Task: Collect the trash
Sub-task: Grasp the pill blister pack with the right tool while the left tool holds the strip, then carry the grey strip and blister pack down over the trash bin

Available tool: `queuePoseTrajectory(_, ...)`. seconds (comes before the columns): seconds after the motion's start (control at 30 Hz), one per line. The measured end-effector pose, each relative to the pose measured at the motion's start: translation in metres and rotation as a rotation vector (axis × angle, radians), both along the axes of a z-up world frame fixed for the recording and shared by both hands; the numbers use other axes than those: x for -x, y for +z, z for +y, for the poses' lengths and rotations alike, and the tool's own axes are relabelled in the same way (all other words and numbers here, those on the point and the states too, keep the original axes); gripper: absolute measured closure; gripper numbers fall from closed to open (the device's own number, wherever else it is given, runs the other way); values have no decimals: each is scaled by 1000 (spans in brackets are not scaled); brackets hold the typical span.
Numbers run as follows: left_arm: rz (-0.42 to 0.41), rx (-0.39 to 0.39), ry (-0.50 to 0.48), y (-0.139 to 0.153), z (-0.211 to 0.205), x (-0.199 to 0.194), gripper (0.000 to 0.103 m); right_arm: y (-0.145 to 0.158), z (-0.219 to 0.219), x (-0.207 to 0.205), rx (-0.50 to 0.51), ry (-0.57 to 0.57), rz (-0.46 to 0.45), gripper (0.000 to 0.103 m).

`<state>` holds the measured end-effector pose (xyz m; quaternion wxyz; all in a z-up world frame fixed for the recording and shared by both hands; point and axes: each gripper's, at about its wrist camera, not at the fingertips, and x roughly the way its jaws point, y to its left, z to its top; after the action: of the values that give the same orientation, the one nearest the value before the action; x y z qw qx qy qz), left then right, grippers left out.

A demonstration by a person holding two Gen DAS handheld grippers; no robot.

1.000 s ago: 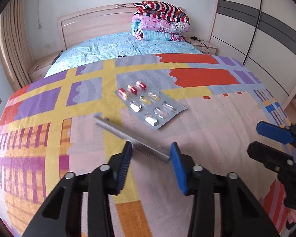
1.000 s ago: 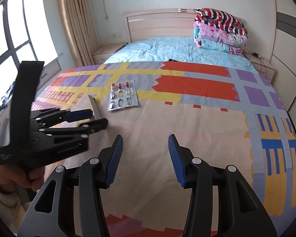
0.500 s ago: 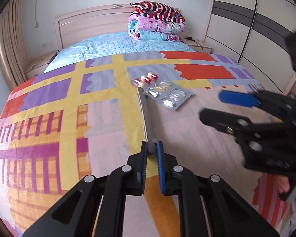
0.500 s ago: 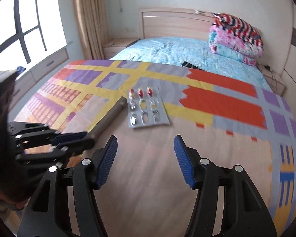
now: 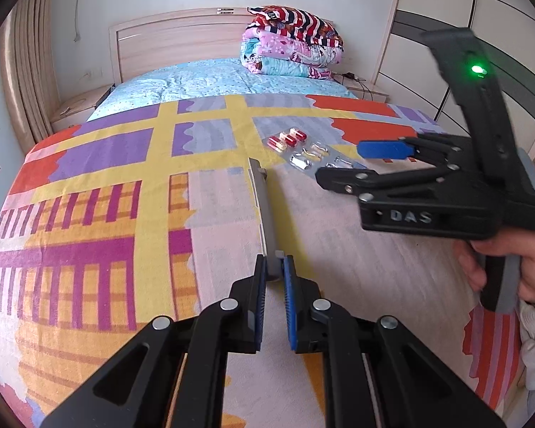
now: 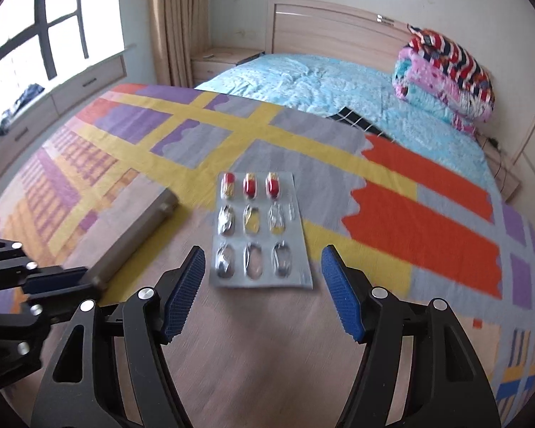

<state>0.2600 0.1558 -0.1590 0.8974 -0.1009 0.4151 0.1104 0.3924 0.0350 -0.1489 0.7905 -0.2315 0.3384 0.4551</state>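
Observation:
A long grey metal bar point(image 5: 263, 210) lies on the patterned blanket, and my left gripper point(image 5: 274, 270) is shut on its near end. The same bar point(image 6: 135, 235) runs toward the lower left in the right wrist view, where the left gripper point(image 6: 59, 281) clamps its end. A silver pill blister pack point(image 6: 258, 232), three red capsules left in its far row, lies flat just ahead of my right gripper point(image 6: 264, 285). The right jaws are opening, with nothing between them. In the left wrist view the right gripper point(image 5: 342, 162) hovers over the blister pack point(image 5: 305, 149).
The bed's patterned blanket point(image 5: 100, 214) covers the near part, a light blue sheet point(image 6: 321, 82) the far part. Folded quilts point(image 5: 290, 44) are stacked by the headboard. A hand point(image 5: 506, 267) holds the right gripper's handle. A window point(image 6: 35, 25) and curtain are on the left.
My left gripper closed on the near end of the grey bar, which swung to point away. The right gripper moved left toward the blister pack and its jaws widened.

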Motion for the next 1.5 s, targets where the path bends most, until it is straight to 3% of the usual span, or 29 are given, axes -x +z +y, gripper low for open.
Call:
queuePoseTrajectory(0.13, -12, -5, 18, 1, 4, 6, 94, -2, -5, -4, -23, -8, 47, 37)
queuePoseTrajectory(0.2, -13, -9, 18, 2, 6, 9, 94, -2, -6, -2, -19, -15, 39, 45)
queuePoseTrajectory(0.77, -65, -25, 36, 27, -4, 56, 94, 13, -45, 52, -63, 20, 81, 45)
queuePoseTrajectory(1.5, -147, -62, -37, 74, -73, 129, 94, 74, -133, 158, -201, 44, -46, 45)
